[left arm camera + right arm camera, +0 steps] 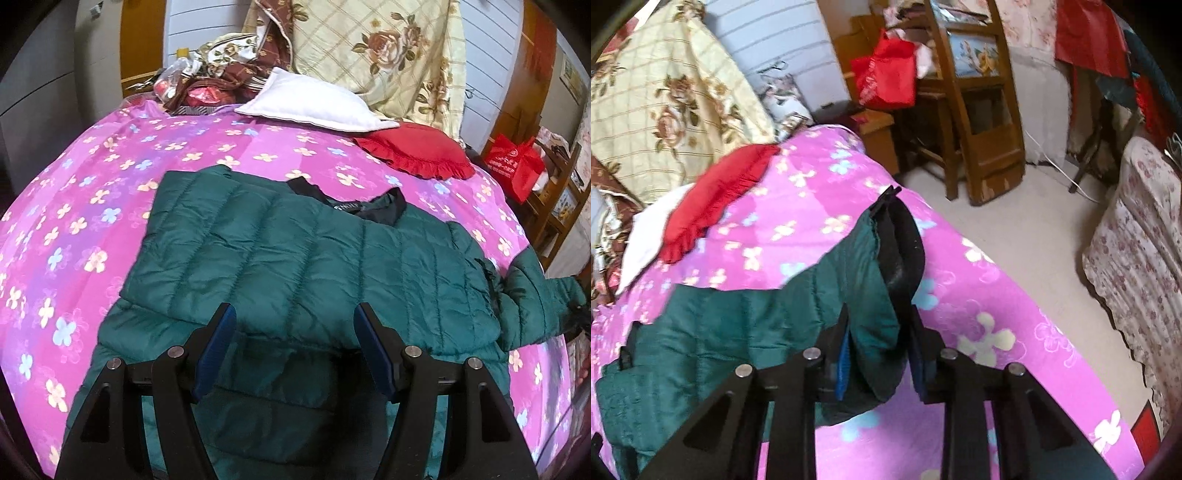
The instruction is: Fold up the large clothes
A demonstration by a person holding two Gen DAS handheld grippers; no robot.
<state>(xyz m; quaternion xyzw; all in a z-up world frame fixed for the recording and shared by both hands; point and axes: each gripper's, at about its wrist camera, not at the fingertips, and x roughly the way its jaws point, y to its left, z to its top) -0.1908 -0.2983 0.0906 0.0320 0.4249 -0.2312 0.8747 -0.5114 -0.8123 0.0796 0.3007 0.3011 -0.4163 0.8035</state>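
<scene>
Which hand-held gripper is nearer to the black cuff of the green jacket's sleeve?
Right. The right hand-held gripper is shut on the sleeve just below the black cuff. The left hand-held gripper hangs open over the green jacket body, far from it.

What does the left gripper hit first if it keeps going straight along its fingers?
Most likely the green puffer jacket. The left gripper stands with jaws open just above its folded quilted panel on the pink bedspread; nothing else shows between them, though depth is uncertain.

Glossy quilted jacket (295, 258), cotton bedsheet (110, 184)
</scene>
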